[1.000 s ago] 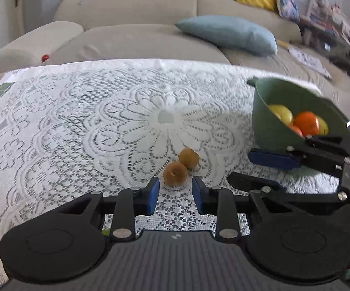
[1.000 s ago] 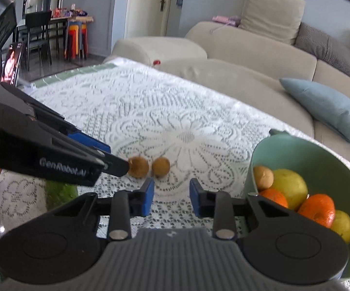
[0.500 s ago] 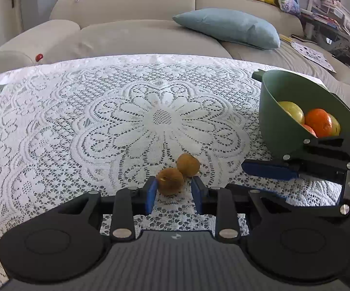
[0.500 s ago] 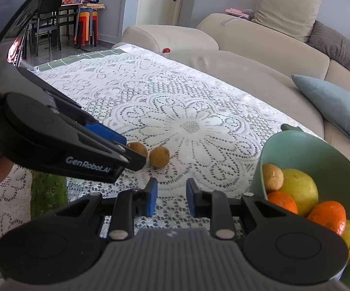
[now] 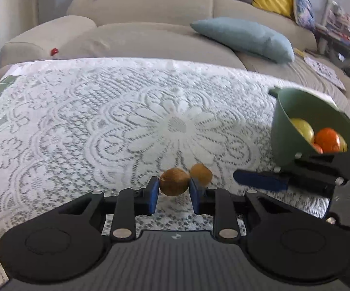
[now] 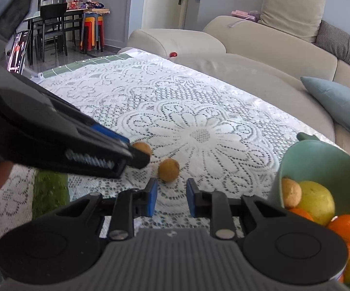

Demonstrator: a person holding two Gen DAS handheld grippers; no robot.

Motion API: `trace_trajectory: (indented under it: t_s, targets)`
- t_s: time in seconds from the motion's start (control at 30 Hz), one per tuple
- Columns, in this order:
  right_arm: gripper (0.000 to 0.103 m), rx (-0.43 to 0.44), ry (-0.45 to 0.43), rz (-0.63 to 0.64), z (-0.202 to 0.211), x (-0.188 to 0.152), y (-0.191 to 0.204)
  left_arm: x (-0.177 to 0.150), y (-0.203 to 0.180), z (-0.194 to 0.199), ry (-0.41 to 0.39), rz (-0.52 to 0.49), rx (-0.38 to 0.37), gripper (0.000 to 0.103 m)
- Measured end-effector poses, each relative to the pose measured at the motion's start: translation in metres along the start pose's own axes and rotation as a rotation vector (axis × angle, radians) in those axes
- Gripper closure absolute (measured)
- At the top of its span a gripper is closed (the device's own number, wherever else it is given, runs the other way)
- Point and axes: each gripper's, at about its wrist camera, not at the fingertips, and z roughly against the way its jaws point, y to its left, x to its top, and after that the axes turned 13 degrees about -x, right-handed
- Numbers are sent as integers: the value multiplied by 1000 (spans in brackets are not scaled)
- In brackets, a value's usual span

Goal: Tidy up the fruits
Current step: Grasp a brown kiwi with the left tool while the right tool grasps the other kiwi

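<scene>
Two small brown kiwis lie on the lace tablecloth. My left gripper [image 5: 174, 189] has its blue pads against both sides of the nearer kiwi [image 5: 174, 181], which also shows in the right wrist view [image 6: 143, 148] at the left gripper's tip. The second kiwi [image 5: 201, 173] [image 6: 168, 173] lies free just beside it. My right gripper [image 6: 170, 195] is open and empty, just short of the second kiwi. A green bowl [image 5: 286, 121] [image 6: 320, 160] at the right holds oranges, lemons and a kiwi.
The table [image 5: 78, 121] carries a white lace cloth over green. A beige sofa [image 5: 150, 36] with a blue cushion [image 5: 243, 36] runs behind the table. A small red ball [image 5: 54, 51] lies on the sofa's edge.
My left gripper moved forward and closed its pads on the nearer kiwi. My right gripper came nearer the second kiwi, still open.
</scene>
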Motion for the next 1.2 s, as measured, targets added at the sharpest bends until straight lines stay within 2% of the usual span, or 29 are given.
trace_trajectory:
  t_s: [0.17, 0.37, 0.97, 1.1, 1.2]
  targets:
    - [81, 15, 10, -44, -9, 6, -1, 1, 12, 10, -27, 90, 19, 73]
    - [81, 37, 24, -86, -21, 11, -2, 0, 17, 15, -38, 118, 24, 73]
    - [85, 34, 50, -79, -30, 14, 1, -1, 10, 12, -15, 106, 25, 73]
    - [86, 36, 25, -87, -22, 17, 0, -1, 9, 14, -23, 108, 25, 73]
    - [86, 3, 8, -84, -11, 20, -1, 2, 7, 21, -44, 105, 27, 73]
